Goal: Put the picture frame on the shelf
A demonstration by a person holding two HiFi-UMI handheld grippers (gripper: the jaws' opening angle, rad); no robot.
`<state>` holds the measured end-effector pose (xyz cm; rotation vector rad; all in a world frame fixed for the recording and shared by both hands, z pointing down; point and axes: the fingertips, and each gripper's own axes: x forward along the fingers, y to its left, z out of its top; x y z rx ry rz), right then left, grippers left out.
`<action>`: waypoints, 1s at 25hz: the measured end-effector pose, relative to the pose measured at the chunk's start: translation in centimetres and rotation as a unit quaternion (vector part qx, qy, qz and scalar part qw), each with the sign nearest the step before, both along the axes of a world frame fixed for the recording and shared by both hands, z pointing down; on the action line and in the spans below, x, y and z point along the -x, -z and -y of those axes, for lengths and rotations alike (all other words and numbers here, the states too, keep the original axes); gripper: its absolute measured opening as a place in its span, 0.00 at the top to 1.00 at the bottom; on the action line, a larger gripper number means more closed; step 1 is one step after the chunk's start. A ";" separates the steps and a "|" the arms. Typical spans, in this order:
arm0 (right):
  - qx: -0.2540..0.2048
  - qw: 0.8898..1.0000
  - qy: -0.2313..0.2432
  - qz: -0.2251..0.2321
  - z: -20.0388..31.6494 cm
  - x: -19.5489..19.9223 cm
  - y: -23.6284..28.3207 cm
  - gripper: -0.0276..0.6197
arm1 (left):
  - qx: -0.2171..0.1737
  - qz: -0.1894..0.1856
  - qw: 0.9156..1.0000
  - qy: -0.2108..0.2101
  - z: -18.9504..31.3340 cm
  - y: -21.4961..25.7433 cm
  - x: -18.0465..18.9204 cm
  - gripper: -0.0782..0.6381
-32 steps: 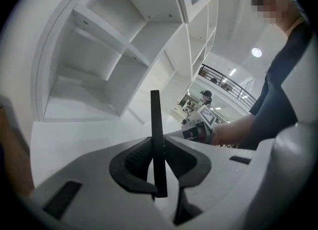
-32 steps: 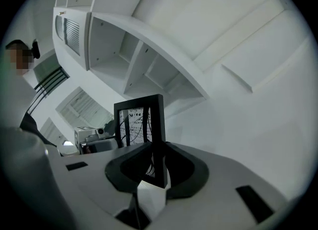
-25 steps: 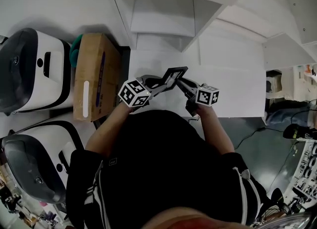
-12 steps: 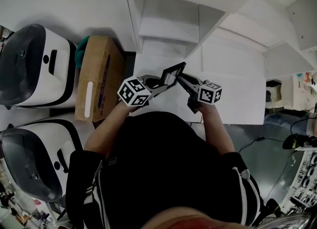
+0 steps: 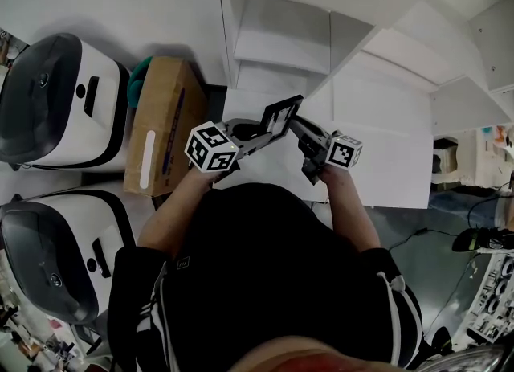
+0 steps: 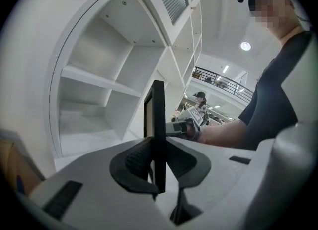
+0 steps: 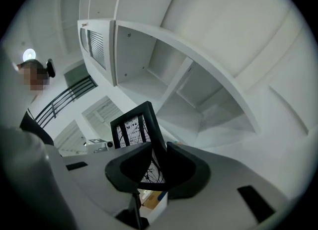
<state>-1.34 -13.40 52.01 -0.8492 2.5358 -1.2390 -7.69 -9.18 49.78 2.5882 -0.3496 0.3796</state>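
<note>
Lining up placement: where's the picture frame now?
Centre of the head view, the picture frame is held by the left gripper and right gripper, before the white shelf.

Nothing readable — purple print on the cardboard box [image 5: 161,133] perhaps lettering, blurred.

A cardboard box [image 5: 157,133] stands beside two white machines [image 5: 50,99].

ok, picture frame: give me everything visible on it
Thin black rectangular picture frame holding a white print with black lines. It is roughly upright, in the air before the white shelf, resting on nothing. The left gripper clamps one side edge, the right gripper the opposite one.
</note>
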 end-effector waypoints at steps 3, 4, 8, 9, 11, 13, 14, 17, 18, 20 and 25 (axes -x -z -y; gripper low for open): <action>0.004 1.000 0.003 0.004 -0.1 0.3 -0.1 0.81 | -0.006 0.006 1.000 0.001 -0.1 -0.1 0.2 0.79; 0.004 1.000 0.003 0.004 -0.1 0.3 -0.2 0.81 | -0.005 0.007 1.000 0.001 -0.2 -0.1 0.3 0.79; 0.006 0.999 -0.030 0.044 0.5 -0.8 0.6 0.81 | -0.001 0.006 1.000 0.006 -0.2 -0.5 0.7 0.79; 0.007 0.997 -0.043 0.061 0.8 -1.4 0.8 0.81 | 0.000 0.005 1.000 0.009 -0.1 -0.6 0.9 0.79; 0.011 0.995 -0.060 0.073 1.2 -2.3 0.9 0.81 | 0.002 0.003 1.000 0.020 0.3 -0.8 1.3 0.79; 0.017 0.996 -0.061 0.059 1.1 -2.5 0.4 0.82 | 0.001 0.003 0.999 0.038 1.1 -1.1 1.9 0.79; 0.022 0.997 -0.058 0.052 0.9 -2.3 0.1 0.82 | -0.001 0.002 0.999 0.048 1.6 -1.2 2.2 0.79; 0.035 0.998 -0.039 0.027 0.1 -1.5 -1.3 0.82 | -0.007 -0.003 0.998 0.068 3.2 -1.4 2.7 0.79; 0.040 0.999 -0.033 0.012 -0.2 -1.3 -1.9 0.82 | -0.009 -0.003 0.997 0.071 3.7 -1.5 2.8 0.79; 0.053 0.998 -0.020 -0.012 -1.1 -0.6 -3.1 0.82 | -0.020 0.005 0.997 0.074 4.5 -1.8 2.9 0.79; 0.097 0.995 0.009 -0.039 -3.3 1.0 -5.4 0.82 | -0.037 0.040 0.994 0.098 6.9 -4.1 4.1 0.79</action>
